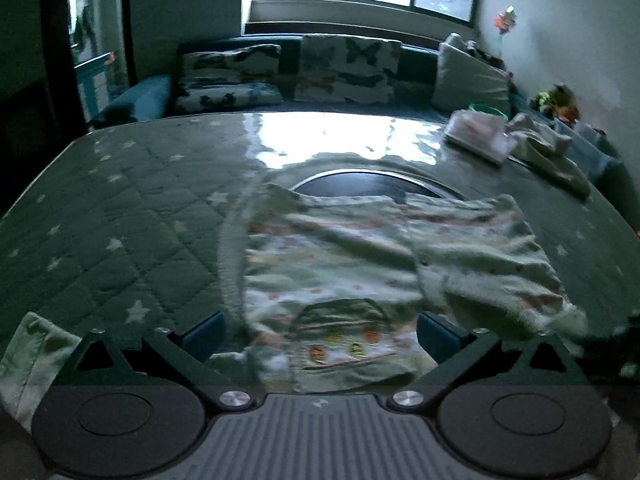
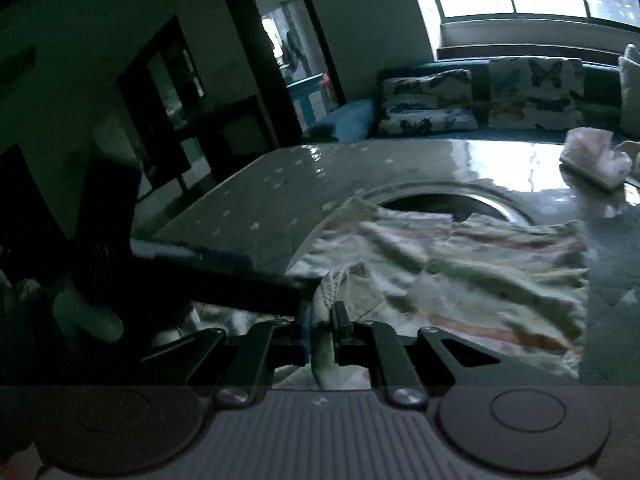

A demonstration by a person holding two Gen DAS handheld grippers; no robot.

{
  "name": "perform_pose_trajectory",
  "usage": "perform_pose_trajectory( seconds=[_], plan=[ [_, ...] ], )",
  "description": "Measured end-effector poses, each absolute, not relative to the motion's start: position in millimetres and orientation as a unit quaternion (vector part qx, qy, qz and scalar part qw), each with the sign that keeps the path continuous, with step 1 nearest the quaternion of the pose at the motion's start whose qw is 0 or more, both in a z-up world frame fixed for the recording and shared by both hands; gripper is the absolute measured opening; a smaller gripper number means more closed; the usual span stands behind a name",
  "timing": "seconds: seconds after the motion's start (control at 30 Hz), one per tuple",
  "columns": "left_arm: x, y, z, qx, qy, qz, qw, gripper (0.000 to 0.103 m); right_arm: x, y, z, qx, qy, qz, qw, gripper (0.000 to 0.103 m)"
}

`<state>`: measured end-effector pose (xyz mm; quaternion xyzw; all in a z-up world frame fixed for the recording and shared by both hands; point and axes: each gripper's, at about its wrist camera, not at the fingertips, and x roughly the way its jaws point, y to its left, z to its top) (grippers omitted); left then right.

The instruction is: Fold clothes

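Note:
A small pale patterned garment (image 1: 360, 256) lies partly folded on the star-print table cover (image 1: 120, 208). It also shows in the right wrist view (image 2: 460, 264). My left gripper (image 1: 320, 332) is open, its fingers (image 1: 204, 334) standing on either side of the garment's near edge with the printed patch. My right gripper (image 2: 323, 320) is shut on a bunched edge of the garment and holds it near the table's front. The left gripper's dark body (image 2: 224, 276) crosses the right wrist view at the left.
A round dark opening (image 1: 368, 184) sits in the table behind the garment. Folded clothes (image 1: 480, 136) and a loose cloth (image 1: 552, 152) lie at the far right. Another cloth (image 1: 28, 360) hangs at the near left. A sofa with butterfly cushions (image 1: 344, 68) stands behind.

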<state>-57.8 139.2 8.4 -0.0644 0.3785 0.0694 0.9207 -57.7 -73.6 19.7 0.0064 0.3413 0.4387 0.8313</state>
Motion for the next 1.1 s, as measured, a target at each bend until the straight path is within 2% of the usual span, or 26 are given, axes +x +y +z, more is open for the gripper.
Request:
perform_pose_trajectory(
  seconds=[0.2, 0.27, 0.4, 0.6, 0.8, 0.9, 1.1],
  plan=[
    [-61, 148, 9, -0.077, 0.376, 0.08, 0.92, 0.103, -64, -57, 5, -0.003, 0.352, 0.459, 0.816, 0.01],
    [-60, 147, 9, -0.076, 0.377, 0.078, 0.92, 0.103, -65, -55, 2, -0.005, 0.355, 0.466, 0.811, 0.017],
    [-58, 140, 6, -0.07, 0.38, 0.07, 0.92, 0.103, -69, -58, 5, -0.016, 0.351, 0.474, 0.808, 0.018],
    [-60, 126, 8, -0.063, 0.373, 0.044, 0.925, 0.103, -66, -91, 10, -0.033, 0.354, 0.452, 0.818, 0.019],
    [-63, 103, 7, -0.047, 0.369, 0.003, 0.928, 0.102, -51, -144, -10, -0.025, 0.389, 0.375, 0.841, 0.019],
    [-64, 91, 2, -0.04, 0.373, -0.017, 0.927, 0.099, -43, -165, -23, -0.02, 0.402, 0.341, 0.85, 0.019],
    [-64, 78, -10, -0.033, 0.387, -0.04, 0.921, 0.083, -35, -182, -23, -0.021, 0.397, 0.315, 0.862, 0.019]
  ],
)
